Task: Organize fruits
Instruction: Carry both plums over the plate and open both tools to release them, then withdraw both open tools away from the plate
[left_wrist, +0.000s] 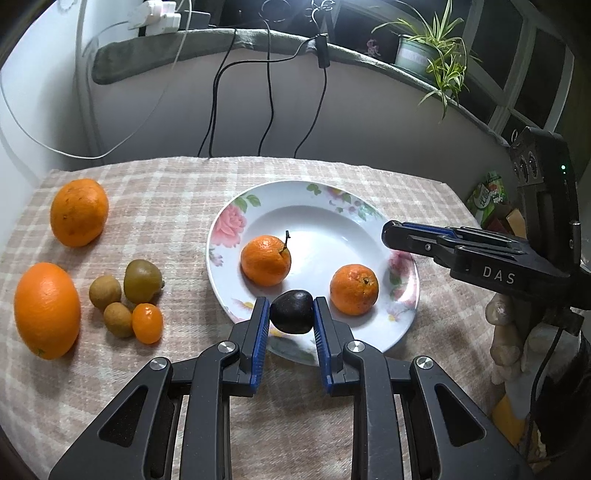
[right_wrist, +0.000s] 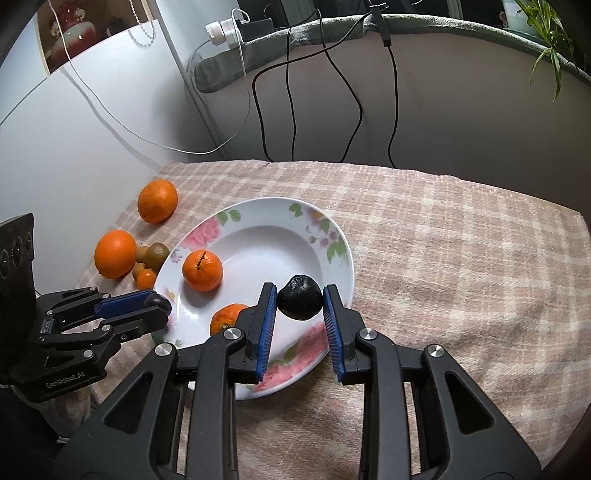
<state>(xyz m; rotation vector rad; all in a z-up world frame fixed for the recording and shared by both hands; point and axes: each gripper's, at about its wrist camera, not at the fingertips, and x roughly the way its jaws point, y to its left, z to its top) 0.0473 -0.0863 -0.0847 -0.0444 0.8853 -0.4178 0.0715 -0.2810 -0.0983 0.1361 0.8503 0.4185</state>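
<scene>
A white floral plate (left_wrist: 332, 206) (right_wrist: 332, 236) sits on the checked cloth. It holds two tangerines (left_wrist: 265, 260) (left_wrist: 354, 289), also in the right wrist view (right_wrist: 202, 270) (right_wrist: 225, 318). My left gripper (left_wrist: 291, 312) is shut on a dark plum (left_wrist: 291, 312) over the plate's near rim. My right gripper (right_wrist: 300, 302) is shut on another dark plum (right_wrist: 300, 302) over the plate's right side. Left of the plate lie two large oranges (left_wrist: 79, 212) (left_wrist: 46, 310), three brownish-green small fruits (left_wrist: 142, 280) and a kumquat (left_wrist: 147, 322).
Black cables (left_wrist: 269, 92) hang down the wall behind the table. A potted plant (left_wrist: 432, 48) stands on the ledge at the back right. A white appliance side (right_wrist: 92, 122) borders the table's left. The cloth (right_wrist: 461, 258) stretches right of the plate.
</scene>
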